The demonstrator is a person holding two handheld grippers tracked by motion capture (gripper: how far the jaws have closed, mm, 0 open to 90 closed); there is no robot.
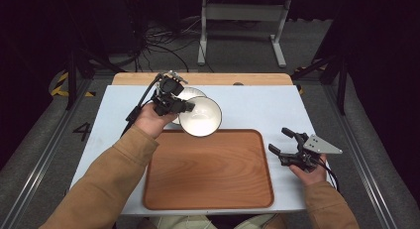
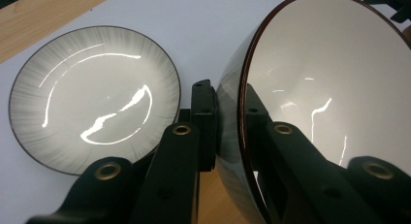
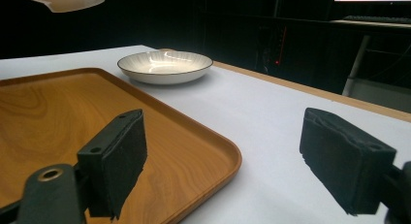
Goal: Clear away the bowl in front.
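Nearest you, your right gripper [image 1: 287, 142] rests beside the wooden tray [image 1: 208, 199], jaws apart and empty, out of the way. The tray's bare floor gives open landing room inside its raised rim. Beyond its far edge, your left gripper [image 1: 185, 106] pinches the white bowl [image 1: 200, 117] by its rim, tilted in the air. Farther back, the shallow plate [image 3: 165, 66] lies on the table [image 1: 267, 110].

Left gripper [image 1: 185, 106]: raised above the table, jaws clamped on a bowl [image 1: 200, 116] rim, one jaw inside, one outside. Right gripper [image 1: 283, 141]: low beside the tray, jaws apart, nothing between them. Both forearms sleeved.
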